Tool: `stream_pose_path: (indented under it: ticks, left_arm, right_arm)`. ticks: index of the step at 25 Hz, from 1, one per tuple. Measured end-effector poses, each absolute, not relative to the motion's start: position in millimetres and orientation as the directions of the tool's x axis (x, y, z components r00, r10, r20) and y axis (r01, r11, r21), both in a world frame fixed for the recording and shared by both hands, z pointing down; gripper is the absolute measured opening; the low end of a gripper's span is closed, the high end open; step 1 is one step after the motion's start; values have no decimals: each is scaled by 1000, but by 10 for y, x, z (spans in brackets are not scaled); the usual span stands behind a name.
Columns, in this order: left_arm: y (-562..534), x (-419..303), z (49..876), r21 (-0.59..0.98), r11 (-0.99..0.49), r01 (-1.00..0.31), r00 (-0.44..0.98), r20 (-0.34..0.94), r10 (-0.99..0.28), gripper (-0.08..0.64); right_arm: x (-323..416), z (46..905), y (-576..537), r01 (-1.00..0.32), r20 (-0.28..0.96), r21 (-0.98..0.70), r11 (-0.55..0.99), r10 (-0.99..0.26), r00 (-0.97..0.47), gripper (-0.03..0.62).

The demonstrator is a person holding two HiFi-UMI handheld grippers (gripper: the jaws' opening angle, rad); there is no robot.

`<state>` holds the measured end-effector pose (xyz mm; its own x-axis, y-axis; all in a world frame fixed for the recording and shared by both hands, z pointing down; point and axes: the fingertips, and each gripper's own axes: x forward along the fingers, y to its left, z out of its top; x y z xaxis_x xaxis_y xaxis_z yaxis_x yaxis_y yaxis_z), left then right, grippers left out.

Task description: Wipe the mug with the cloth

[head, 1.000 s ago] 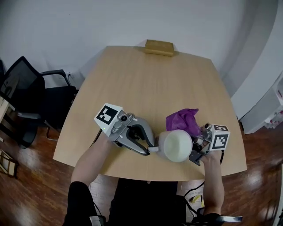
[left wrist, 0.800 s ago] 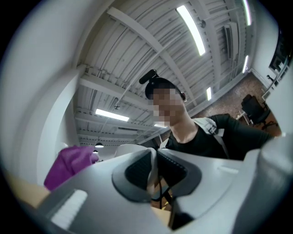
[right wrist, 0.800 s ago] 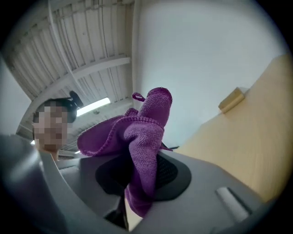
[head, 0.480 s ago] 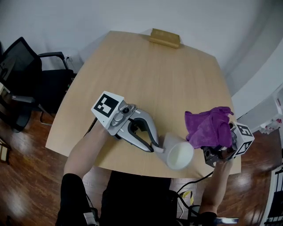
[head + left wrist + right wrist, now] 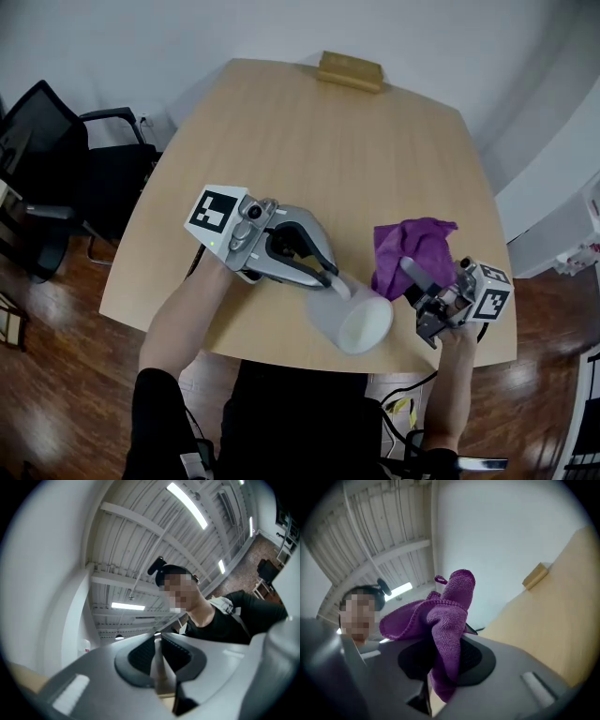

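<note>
Left gripper (image 5: 332, 282): jaws clamped on mug (image 5: 356, 321), which is tilted.
Right gripper (image 5: 410, 275): jaws clamped on cloth (image 5: 412, 246), just right of mug.

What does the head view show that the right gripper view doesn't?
Only the head view: the white mug held by its handle in the left gripper, and a black chair. Only the right gripper view: the ceiling with its lights. Both: the purple cloth pinched in the right gripper, the table and the tan block at its far edge.
</note>
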<state>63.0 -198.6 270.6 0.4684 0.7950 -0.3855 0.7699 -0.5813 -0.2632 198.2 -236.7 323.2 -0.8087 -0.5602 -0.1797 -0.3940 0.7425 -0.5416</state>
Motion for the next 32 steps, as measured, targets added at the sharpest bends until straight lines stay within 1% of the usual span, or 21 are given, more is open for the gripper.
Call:
stream_pose_path:
  ticks: [2,4,5,7,9,11,13,15,16,17,19,20,21,23,24,26,27,29,30,31,32]
  left_arm:
    - [-2112,642,2623,-250,-636,730,502,-436,747,67]
    - [-2244,657,2496,-233,-698,677,530,-504,682,67]
    - [-2312,667,2421,-220,-729,648,540,-541,644,66]
    - [-2446,687,2335,-190,-779,598,558,-599,575,66]
    - [-2520,703,2306,-171,-806,567,563,-634,530,67]
    - [-2498,719,2292,-174,-808,562,558,-642,526,64]
    - [-2395,743,2301,-188,-791,583,549,-627,553,54]
    - [-2311,762,2312,-194,-775,601,536,-622,571,48]
    - [-2300,768,2323,-195,-773,604,532,-623,573,45]
    - [-2305,776,2325,-193,-773,604,531,-626,571,44]
    - [-2361,794,2281,-174,-781,599,528,-648,549,38]
    - [-2429,797,2263,-153,-789,596,528,-666,527,21]
    - [-2517,806,2263,-123,-799,589,532,-685,498,20]
    - [-2715,899,2367,-30,-833,552,581,-703,410,20]
    - [-2815,1005,2486,37,-854,520,626,-697,350,20]
    - [-3021,1313,2784,174,-890,422,734,-642,223,20]
    - [-3154,1484,2908,219,-912,347,790,-592,159,20]
    - [-3441,1646,2978,227,-965,128,880,-475,5,21]
    - [-3488,1512,2891,169,-985,-23,898,-430,-95,21]
    - [-3418,1220,2724,57,-978,-201,887,-413,-207,19]
    - [-3273,845,2536,-65,-924,-376,846,-431,-314,18]
  right_arm:
    - [2164,3013,-2206,-254,-365,-588,768,-533,-764,86]
    - [2145,2877,-2098,-75,-515,-640,765,-499,-697,86]
    - [2068,2868,-2094,-3,-555,-663,749,-494,-670,86]
    - [1866,2966,-2150,63,-567,-703,708,-506,-650,86]
    - [1710,3098,-2246,70,-549,-737,673,-534,-643,86]
    - [1551,3259,-2367,37,-499,-768,640,-561,-660,86]
    - [1328,3484,-2471,-40,-401,-799,600,-581,-708,86]
    - [1188,3712,-2546,-157,-274,-808,568,-598,-753,86]
    - [1194,3789,-2576,-210,-225,-803,557,-611,-759,86]
    - [1243,3820,-2594,-235,-206,-801,550,-623,-754,86]
    - [1407,3754,-2597,-209,-247,-813,544,-647,-721,86]
    - [1495,3695,-2599,-194,-275,-814,547,-659,-700,86]
    - [1565,3657,-2609,-193,-291,-813,549,-671,-682,80]
    - [1641,3724,-2660,-193,-285,-834,517,-702,-653,81]
    - [1685,3833,-2705,-185,-268,-862,472,-734,-624,81]
    - [1893,4054,-2850,-195,-219,-913,359,-834,-507,80]
    - [2046,4087,-2952,-229,-202,-918,323,-879,-431,78]
    - [2250,3937,-3115,-308,-234,-893,329,-923,-307,78]
    - [2303,3819,-3075,-354,-271,-866,353,-927,-260,78]
    - [2364,3717,-2934,-433,-302,-821,373,-927,-224,78]
    - [2409,3632,-2747,-524,-322,-758,389,-921,-217,78]
